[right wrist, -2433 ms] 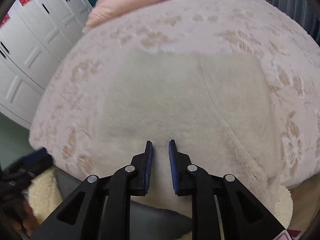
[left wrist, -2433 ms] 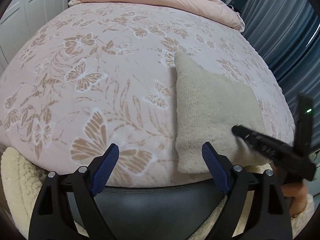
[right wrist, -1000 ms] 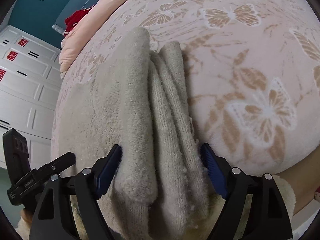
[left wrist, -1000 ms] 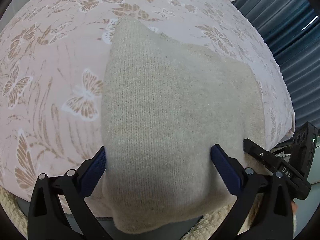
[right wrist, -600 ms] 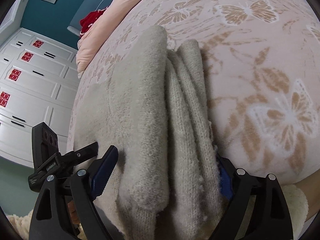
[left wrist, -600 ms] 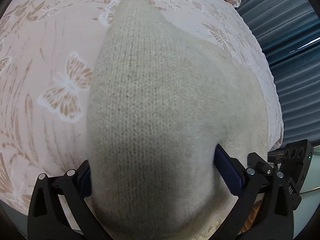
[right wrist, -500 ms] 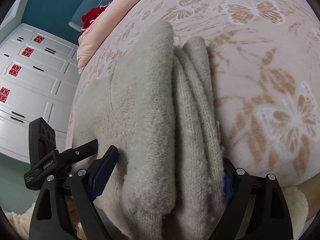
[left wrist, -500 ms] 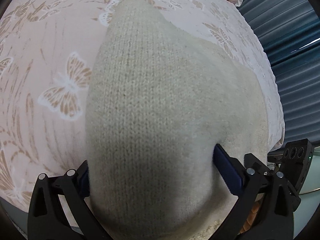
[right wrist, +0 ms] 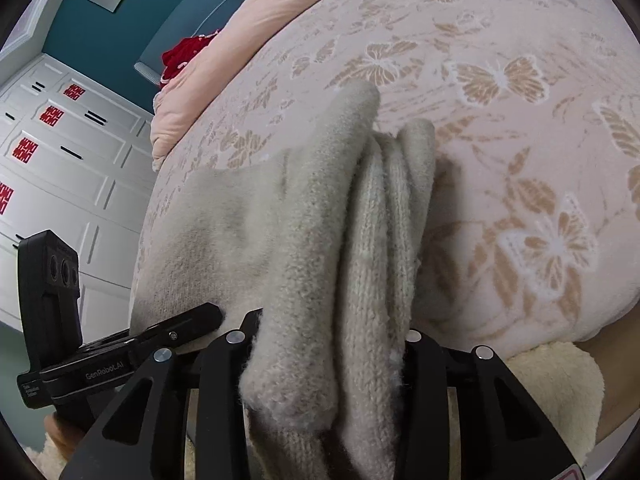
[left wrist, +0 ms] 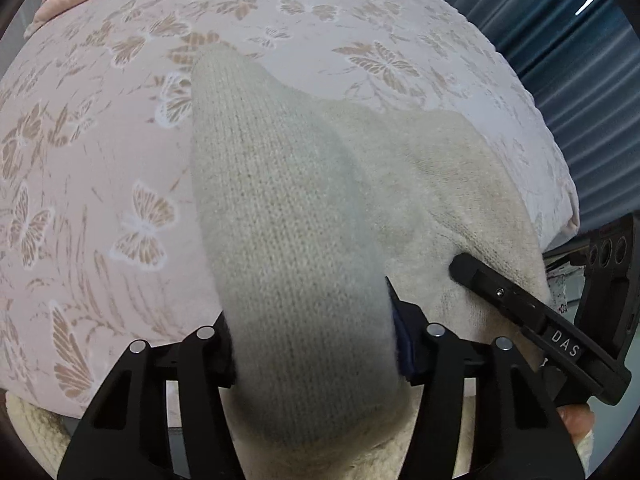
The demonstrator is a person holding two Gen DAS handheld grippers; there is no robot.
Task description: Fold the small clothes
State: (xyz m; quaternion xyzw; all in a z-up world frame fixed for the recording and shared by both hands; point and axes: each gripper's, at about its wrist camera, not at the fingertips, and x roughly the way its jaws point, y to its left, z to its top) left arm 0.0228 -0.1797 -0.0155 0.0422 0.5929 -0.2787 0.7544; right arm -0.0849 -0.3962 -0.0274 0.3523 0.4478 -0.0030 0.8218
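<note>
Left tool [left wrist: 312, 340]: just closed, clenching the beige knit garment [left wrist: 288, 208]; pads hidden by fabric.
Right tool [right wrist: 332, 344]: likewise closed, gripping bunched folds; pads buried.
Bed [left wrist: 100, 160]: edges cut off.

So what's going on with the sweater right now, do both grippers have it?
Yes. A person is folding a beige knit garment on the butterfly-print bedspread. The left gripper and the right gripper have just been closing, and each now pinches a bunched near edge of it, raised off the bed. The fold is not yet laid over.
</note>
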